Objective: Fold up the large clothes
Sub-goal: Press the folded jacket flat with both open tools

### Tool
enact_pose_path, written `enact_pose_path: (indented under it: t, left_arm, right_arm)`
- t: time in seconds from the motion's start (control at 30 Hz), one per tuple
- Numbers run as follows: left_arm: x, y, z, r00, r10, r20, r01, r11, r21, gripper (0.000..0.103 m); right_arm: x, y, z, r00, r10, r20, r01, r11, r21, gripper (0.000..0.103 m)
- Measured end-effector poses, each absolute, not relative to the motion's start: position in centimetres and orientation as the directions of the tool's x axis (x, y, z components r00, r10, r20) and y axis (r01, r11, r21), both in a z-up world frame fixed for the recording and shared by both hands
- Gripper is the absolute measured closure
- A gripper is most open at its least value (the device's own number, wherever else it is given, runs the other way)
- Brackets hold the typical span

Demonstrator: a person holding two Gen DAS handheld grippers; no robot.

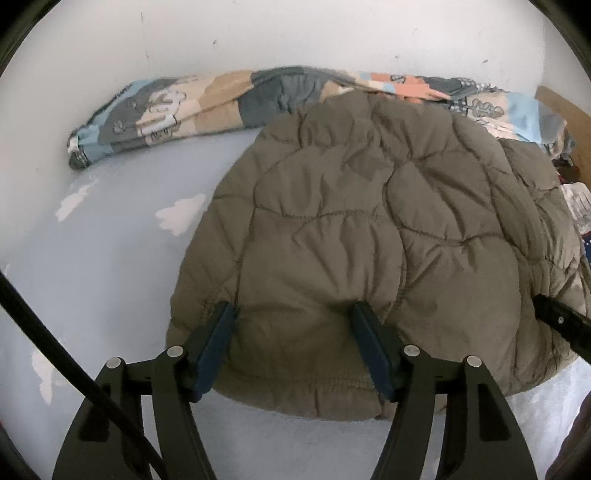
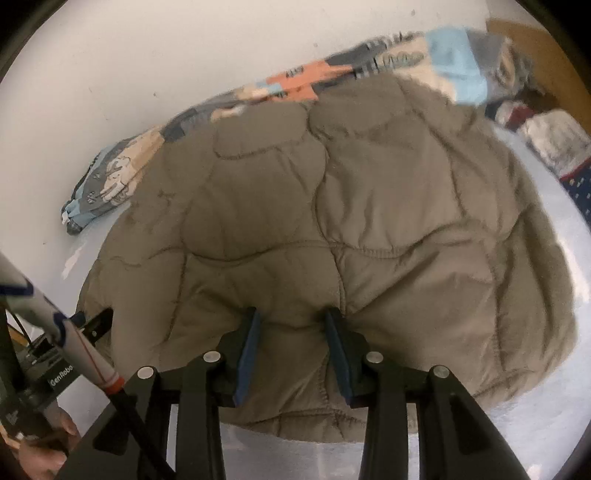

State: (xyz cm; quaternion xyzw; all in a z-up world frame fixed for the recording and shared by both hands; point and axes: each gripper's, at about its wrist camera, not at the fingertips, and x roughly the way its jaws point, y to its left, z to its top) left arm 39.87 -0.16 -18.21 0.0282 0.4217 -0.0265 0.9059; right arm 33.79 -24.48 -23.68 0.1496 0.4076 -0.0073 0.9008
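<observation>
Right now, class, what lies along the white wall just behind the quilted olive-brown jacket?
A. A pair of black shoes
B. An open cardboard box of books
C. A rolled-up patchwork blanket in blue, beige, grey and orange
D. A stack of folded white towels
C: behind the jacket, a patchwork blanket in those colours lies rolled along the foot of the wall.

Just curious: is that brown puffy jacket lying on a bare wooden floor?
No, the jacket lies on a pale blue sheet with white clouds.

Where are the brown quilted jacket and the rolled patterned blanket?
brown quilted jacket (image 1: 369,229): left wrist view, middle of its quilted back.
rolled patterned blanket (image 1: 159,110): left wrist view, its left part beside the wall.
</observation>
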Motion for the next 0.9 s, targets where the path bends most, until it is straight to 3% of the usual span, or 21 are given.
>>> enact_pose_path:
  t: [0.2,0.37,0.5,0.67,0.9]
  left_arm:
    - [40.8,-0.9,-18.8,0.637,0.019,-0.771,0.078,0.993,0.089,0.034]
    - [39.8,-1.6,-17.1,0.697,0.041,-0.715,0.054,0.992,0.11,0.035]
    - [39.0,-3.0,-15.6,0.759,0.044,-0.65,0.068,0.987,0.147,0.035]
    - [38.9,-4.8,-16.0,0.772,0.044,-0.634,0.098,0.977,0.187,0.035]
    - [39.5,-4.9,-16.6,0.764,0.051,-0.643,0.099,0.976,0.194,0.035]
  right_arm:
    - [35.4,-24.4,-24.8,0.638,0.11,-0.762,0.126,0.961,0.245,0.063]
    - [35.4,-24.4,-23.9,0.618,0.126,-0.776,0.116,0.962,0.248,0.063]
    - [34.8,-25.6,-20.8,0.691,0.129,-0.711,0.105,0.956,0.275,0.063]
    - [34.1,-29.4,-18.2,0.734,0.0,-0.679,0.217,0.948,0.234,0.058]
    - [34.4,-32.3,-20.5,0.679,-0.002,-0.734,0.296,0.916,0.272,0.057]
